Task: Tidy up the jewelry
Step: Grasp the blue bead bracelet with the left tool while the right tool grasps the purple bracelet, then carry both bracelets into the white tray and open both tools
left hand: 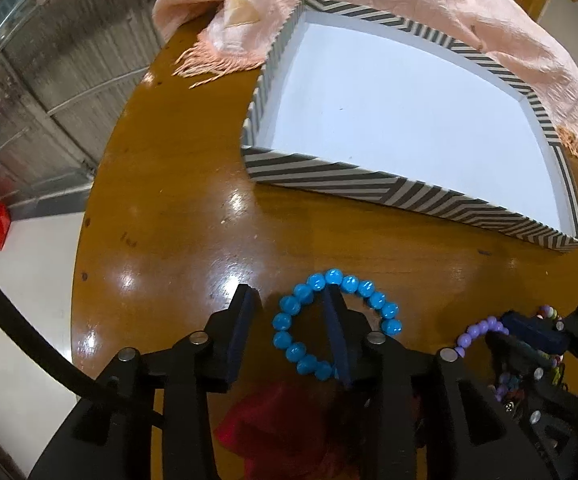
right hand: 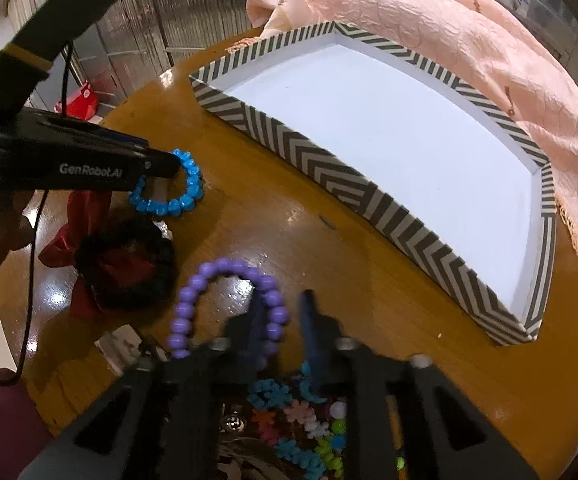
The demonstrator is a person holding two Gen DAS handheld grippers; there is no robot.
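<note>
Straddling the blue bracelet [left hand: 377, 300], the left gripper [left hand: 289, 294] points steeply down at the table [left hand: 169, 200] with its jaws standing apart. One finger sits inside the ring of beads and the other outside it, so the near arc of the bracelet lies in the gap. Neither pad presses on the beads, which rest flat on the wood. That looks to me like the set-up for pinching a single strand rather than trying to span the whole loop.

The right gripper [right hand: 283, 298] is set the same way on the purple bracelet [right hand: 187, 312]. One finger is within the loop and the other outside, with a run of beads between them. Its jaws are drawn in narrow, but the fingers are blurred, and I cannot tell whether the pads have bitten on the beads yet.

Just beside the purple bracelet lie a red and black scrunchie [right hand: 121, 272] and, nearer the gripper body, a heap of small coloured beads [right hand: 309, 420], so the loose pieces are bunched at this edge of the table. Beyond them sits the striped tray [right hand: 329, 168], white inside and bare, with a pink scarf [right hand: 449, 40] draped along its far side. I take the tray for the place everything goes. Nothing is in it, so the sorting has hardly begun.
</note>
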